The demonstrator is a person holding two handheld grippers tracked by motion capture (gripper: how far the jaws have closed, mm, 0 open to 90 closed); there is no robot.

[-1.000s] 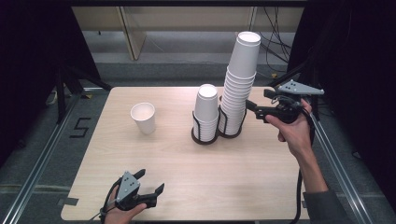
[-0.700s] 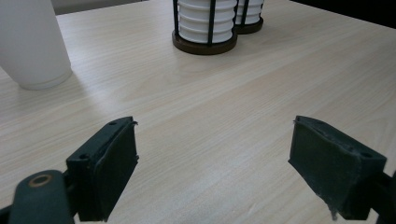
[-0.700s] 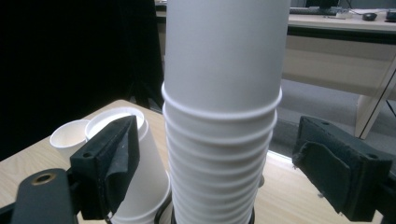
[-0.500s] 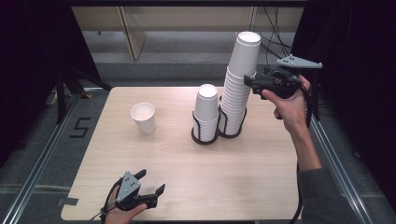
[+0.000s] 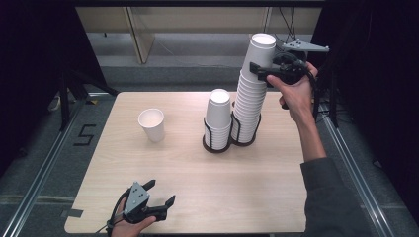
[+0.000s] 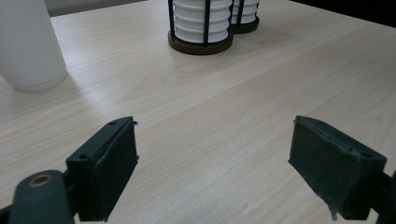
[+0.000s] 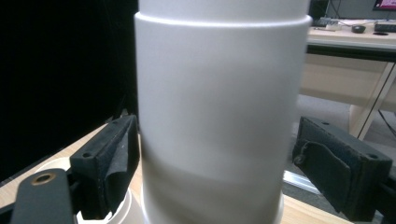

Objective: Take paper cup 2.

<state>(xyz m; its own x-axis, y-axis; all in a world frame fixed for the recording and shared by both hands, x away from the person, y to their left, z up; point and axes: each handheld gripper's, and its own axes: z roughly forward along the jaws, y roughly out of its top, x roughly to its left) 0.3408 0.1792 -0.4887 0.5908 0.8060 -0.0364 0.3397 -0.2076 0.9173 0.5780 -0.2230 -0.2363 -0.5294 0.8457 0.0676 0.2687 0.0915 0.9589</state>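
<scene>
White paper cup [image 5: 151, 124] already stands alone at the left, while the open right gripper [image 7: 215, 158] brackets the tall stack's top cup [image 5: 260, 49], ungripped; left gripper [image 5: 155, 195] idles open.

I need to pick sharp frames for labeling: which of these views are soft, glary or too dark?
High view: table evenly lit, surroundings nearly black, tall cup stack sharp. Left gripper view: wood grain crisp, lone cup at the edge slightly soft, with a faint shadow. Right gripper view: the top cup sits very close and looks soft, left background black, right hand-held gripper pads sharper.
</scene>
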